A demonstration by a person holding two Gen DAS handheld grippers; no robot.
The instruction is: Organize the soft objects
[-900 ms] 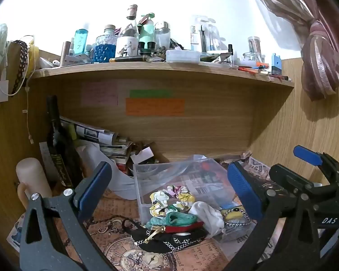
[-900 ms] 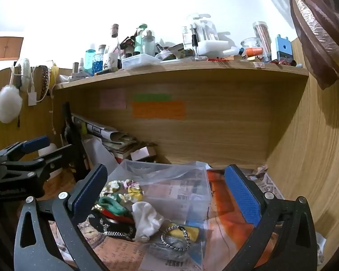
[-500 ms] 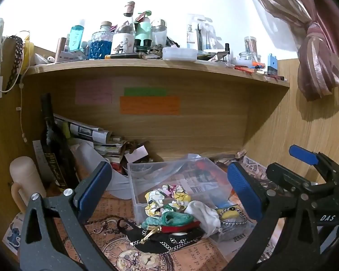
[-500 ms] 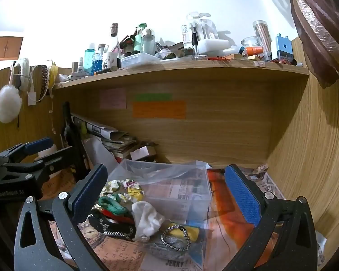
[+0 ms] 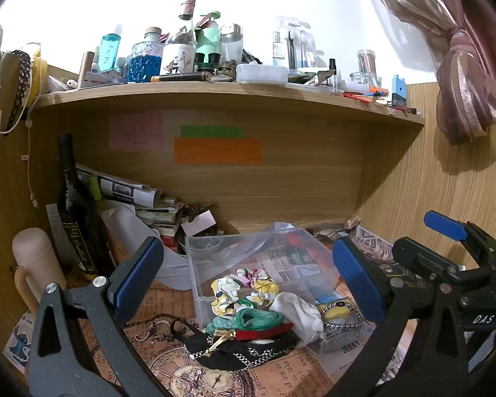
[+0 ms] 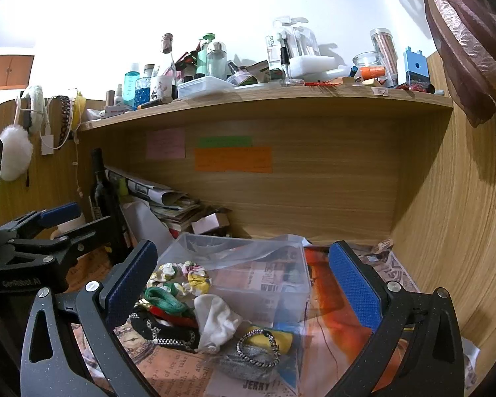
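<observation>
A heap of soft things lies on the desk in front of a clear plastic box [image 5: 211, 251] [image 6: 281, 284]: a flowered scrunchie [image 5: 241, 289] [image 6: 182, 276], a green scrunchie [image 5: 251, 319] [image 6: 163, 299], a red band [image 5: 264, 332], a black patterned cloth [image 5: 241, 352] [image 6: 162, 329], a white cloth [image 5: 297, 314] [image 6: 216, 322] and a beaded bracelet [image 5: 342, 312] [image 6: 258, 345] on a yellow piece. My left gripper [image 5: 248, 276] is open above and short of the heap, holding nothing. My right gripper [image 6: 243, 281] is open too, empty, hovering over the box.
A wooden shelf [image 5: 215, 91] crowded with bottles and jars spans the top. A dark wine bottle [image 5: 74, 211], rolled newspapers [image 5: 125, 192] and a beige mug [image 5: 36, 264] stand at left. Wooden side panel [image 6: 453, 231] closes the right. A curtain [image 5: 459, 76] hangs upper right.
The left wrist view has drifted slightly, so the heap and box sit a little lower and to the left. The right wrist view is almost unchanged. Both jaws stay wide.
</observation>
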